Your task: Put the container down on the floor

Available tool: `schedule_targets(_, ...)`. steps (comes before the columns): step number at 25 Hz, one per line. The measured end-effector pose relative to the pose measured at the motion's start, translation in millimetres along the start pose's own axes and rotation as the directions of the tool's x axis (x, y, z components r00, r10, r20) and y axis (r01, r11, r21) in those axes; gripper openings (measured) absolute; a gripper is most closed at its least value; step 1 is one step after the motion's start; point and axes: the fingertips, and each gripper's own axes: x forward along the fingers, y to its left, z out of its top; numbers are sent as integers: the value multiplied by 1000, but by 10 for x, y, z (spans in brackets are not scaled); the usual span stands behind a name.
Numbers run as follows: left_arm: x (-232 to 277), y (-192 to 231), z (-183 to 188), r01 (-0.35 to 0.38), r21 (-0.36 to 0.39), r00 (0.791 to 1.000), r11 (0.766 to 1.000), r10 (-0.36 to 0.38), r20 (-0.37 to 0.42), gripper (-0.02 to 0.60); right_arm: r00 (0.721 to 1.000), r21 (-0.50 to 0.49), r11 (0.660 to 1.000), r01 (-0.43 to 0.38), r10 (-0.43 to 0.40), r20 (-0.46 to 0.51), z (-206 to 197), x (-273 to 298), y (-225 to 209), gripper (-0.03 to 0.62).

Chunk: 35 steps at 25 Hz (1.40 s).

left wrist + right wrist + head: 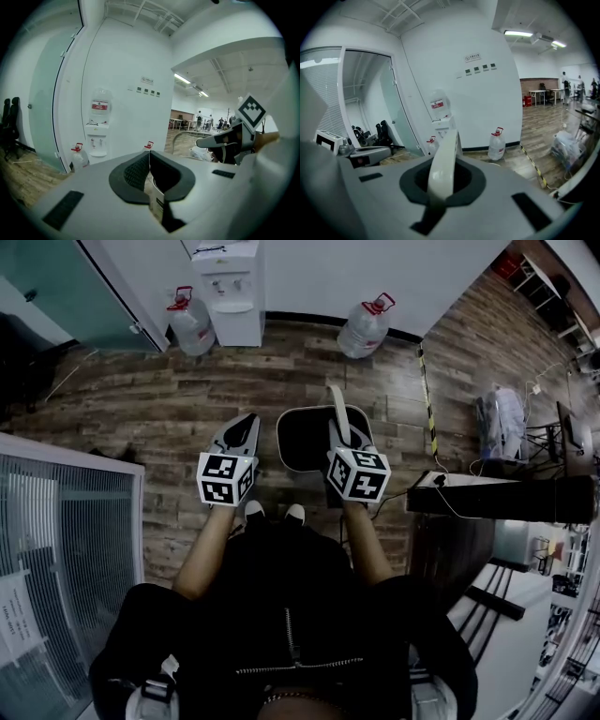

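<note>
Just ahead of the right tool [339, 439] is the container [302, 442], rounded and pale-rimmed, its inside too dark to show contents. Whether it touches the wooden floor [141, 409] I cannot tell. That tool pinches its pale handle [442, 164]. The left tool [246, 425], beside it, is pressed together, empty. Bare boards stretch beyond to a water jug [366, 327].

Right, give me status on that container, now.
Left claw shut, empty. Right claw shut on the white handle, container hanging over the wood floor, not yet down. Water jugs stand well beyond it; floor around it bare.
</note>
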Motion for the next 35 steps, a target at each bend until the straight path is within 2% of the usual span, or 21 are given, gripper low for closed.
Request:
schedule_targets(8, 137, -120, 48, -18, 13, 1000, 1000, 18, -2, 15, 1000, 7, 1000, -25, 25, 2, 33, -20, -146, 11)
schedule_targets(11, 235, -129, 169, -26, 37, 1000, 999, 25, 13, 15, 1000, 6, 1000, -29, 29, 4, 40, 19, -201, 11)
schedule_targets(19, 556, -27, 349, -24, 26, 999, 999, 23, 28, 15, 999, 26, 999, -26, 27, -20, 91, 257, -334, 11)
schedule_targets(26, 1080, 258, 389, 4, 16, 1000, 1000, -4, 1, 15, 999, 47, 999, -11, 12, -35, 277, 765, -434, 11)
schedule_targets(32, 1562, 714, 700, 19, 17, 999, 1000, -20, 40, 15, 999, 42, 999, 5, -3, -47, 588, 1374, -392, 11)
schedule_targets(35, 1780, 896, 804, 43, 18, 998, 999, -44, 33, 15, 999, 53, 998, 19, -16, -47, 760, 1652, -395, 11)
